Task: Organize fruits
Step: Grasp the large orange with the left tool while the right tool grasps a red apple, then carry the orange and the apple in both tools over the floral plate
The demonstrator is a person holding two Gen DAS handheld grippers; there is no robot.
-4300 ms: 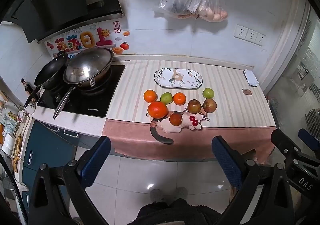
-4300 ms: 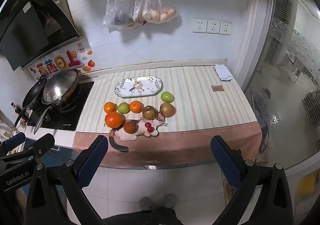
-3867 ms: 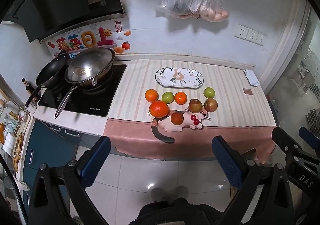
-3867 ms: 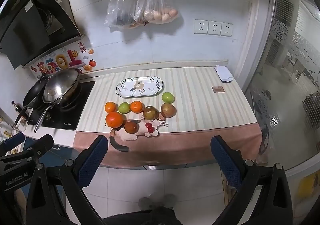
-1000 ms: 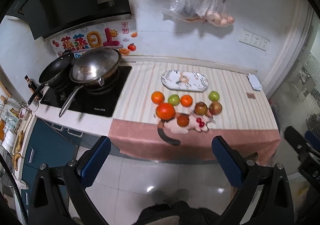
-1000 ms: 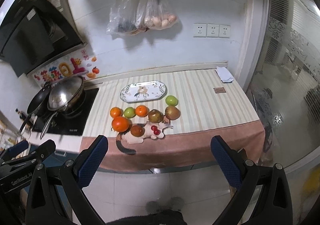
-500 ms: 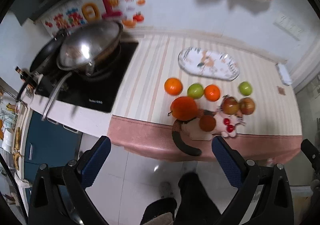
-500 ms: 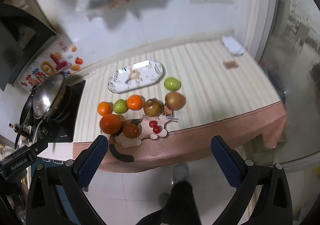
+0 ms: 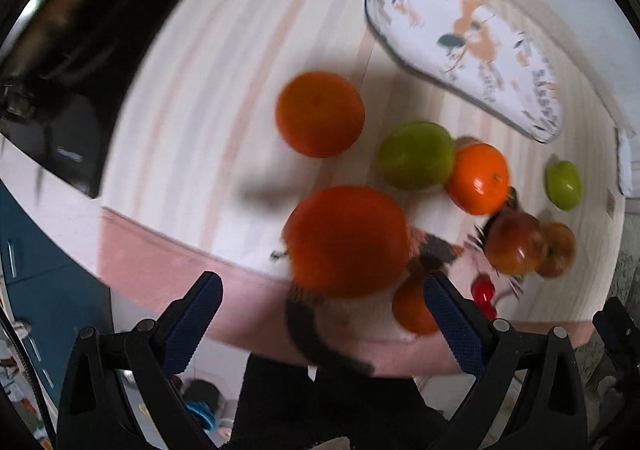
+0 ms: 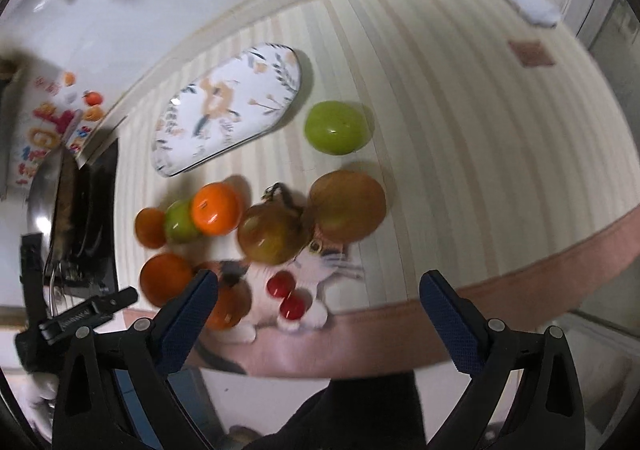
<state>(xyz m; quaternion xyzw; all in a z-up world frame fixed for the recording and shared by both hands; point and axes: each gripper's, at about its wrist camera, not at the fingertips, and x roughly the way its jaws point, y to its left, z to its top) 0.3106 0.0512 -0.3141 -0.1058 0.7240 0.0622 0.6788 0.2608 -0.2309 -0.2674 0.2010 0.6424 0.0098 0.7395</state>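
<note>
Both of our tongs gape wide and carry nothing. Just ahead of the left gripper sits the big orange fruit, resting on the cat-shaped mat near the counter's front edge. Ahead of the right gripper lie two cherries and, beyond them, a brownish apple. The patterned plate lies farther off, bare. We judge the round fruit smooth, firm and prone to roll, so we would close across its widest middle.

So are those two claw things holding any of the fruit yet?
No. The left gripper and the right gripper are both open and empty, above the fruit on the counter; the plate is empty too.
</note>
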